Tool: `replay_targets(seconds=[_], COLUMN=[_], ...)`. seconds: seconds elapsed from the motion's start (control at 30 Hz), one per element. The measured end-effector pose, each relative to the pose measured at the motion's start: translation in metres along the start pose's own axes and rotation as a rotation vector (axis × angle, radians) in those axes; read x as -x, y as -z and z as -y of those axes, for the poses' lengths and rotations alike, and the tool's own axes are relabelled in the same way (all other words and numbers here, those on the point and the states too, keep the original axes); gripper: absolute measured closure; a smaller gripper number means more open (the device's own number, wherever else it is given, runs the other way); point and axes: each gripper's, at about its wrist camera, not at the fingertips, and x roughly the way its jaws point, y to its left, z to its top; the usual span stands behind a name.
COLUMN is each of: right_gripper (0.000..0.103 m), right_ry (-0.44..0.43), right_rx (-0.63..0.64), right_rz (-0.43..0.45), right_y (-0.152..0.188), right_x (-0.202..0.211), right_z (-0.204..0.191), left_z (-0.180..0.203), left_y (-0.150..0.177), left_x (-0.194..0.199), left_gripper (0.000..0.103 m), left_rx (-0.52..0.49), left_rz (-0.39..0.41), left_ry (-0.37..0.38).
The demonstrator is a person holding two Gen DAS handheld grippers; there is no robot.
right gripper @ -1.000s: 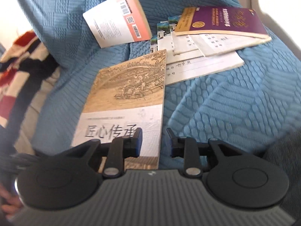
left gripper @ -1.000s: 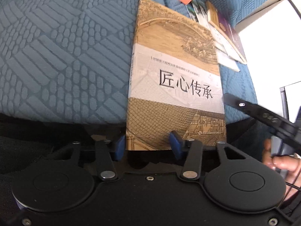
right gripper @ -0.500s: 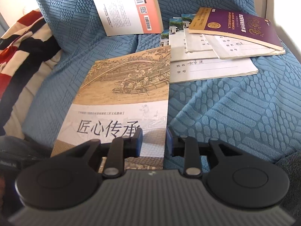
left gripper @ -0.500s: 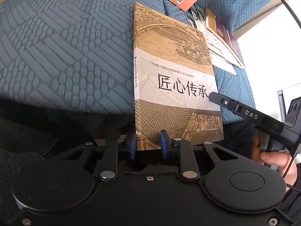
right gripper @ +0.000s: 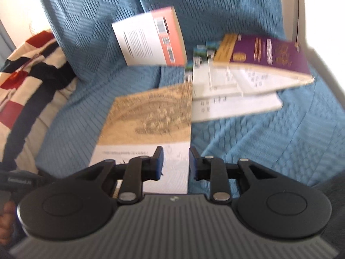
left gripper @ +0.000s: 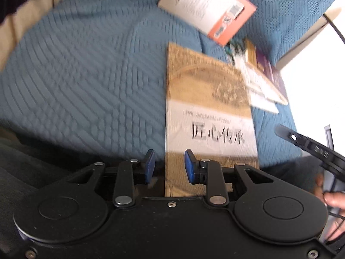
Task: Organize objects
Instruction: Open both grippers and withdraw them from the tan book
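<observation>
Left gripper [left gripper: 169,166] low in frame, jaws opening, straddling the near left edge of a tan book [left gripper: 209,116] on blue quilted fabric [left gripper: 86,75]; blue pads [left gripper: 149,165] apparently clear of the cover; orange-and-white book [left gripper: 207,6] farther ahead; stacked booklets [left gripper: 261,82] ahead-right; right gripper's finger [left gripper: 308,144] at far right.
</observation>
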Motion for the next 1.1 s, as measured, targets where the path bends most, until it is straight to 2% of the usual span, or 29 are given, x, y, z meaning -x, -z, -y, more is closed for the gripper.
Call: replay_targets(seconds=[0.27,0.57,0.8,1.1], right_gripper=[0.074,0.073,0.073,0.073], right_ry=[-0.034,-0.058,-0.05,-0.004], right_rx=[0.013,0.046,0.044,0.007], right_rz=[0.122,0.195,0.244,0.272], right_y=[-0.018,-0.019,-0.014,-0.009], right_x=[0.061,0.104,0.132,0.144], right_z=[-0.018,-0.043,-0.047,-0.028], left_z=[0.039,0.081,0.104,0.134], left_y=[-0.019,-0.016,-0.005,0.0], left_x=[0.053,0.091,0.114,0.113], left_gripper=[0.076,0.07,0.067,0.066], left_rx=[-0.069,-0.087,-0.135,-0.184], left_rz=[0.193,0.305,0.354,0.358], left_ry=[-0.024,0.013,0.016,0.029])
